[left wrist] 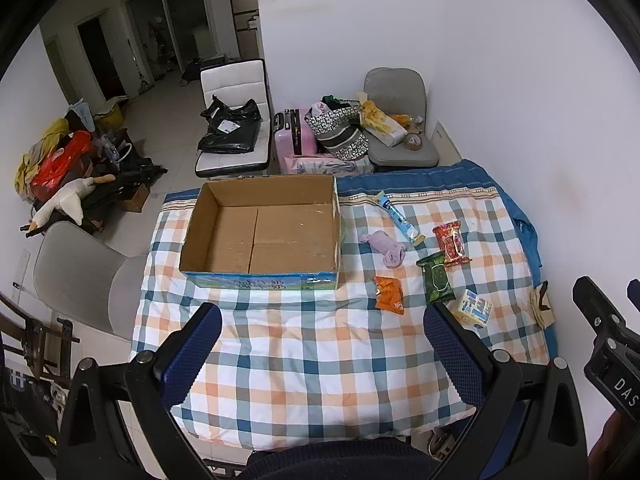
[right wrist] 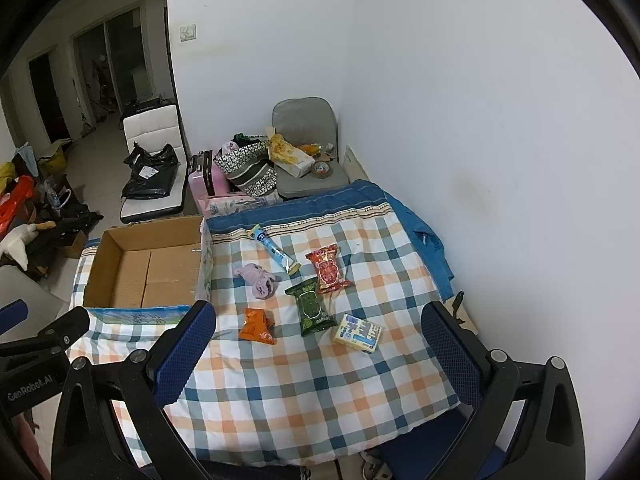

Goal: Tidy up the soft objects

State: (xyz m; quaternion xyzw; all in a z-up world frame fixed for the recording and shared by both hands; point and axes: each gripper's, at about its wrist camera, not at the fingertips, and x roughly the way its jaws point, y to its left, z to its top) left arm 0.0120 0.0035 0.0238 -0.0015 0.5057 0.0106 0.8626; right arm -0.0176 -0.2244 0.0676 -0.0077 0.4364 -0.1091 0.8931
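Over the checked cloth (left wrist: 304, 360), my left gripper (left wrist: 322, 344) and right gripper (right wrist: 318, 344) both spread wide, empty, cardboard box (left wrist: 260, 240) far left, purple sock (right wrist: 258, 280) and snack packets right.

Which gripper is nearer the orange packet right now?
Right. The orange packet lies just ahead of the right gripper, beside its left finger. The left gripper is open in front of the cardboard box, the packet off its right side.
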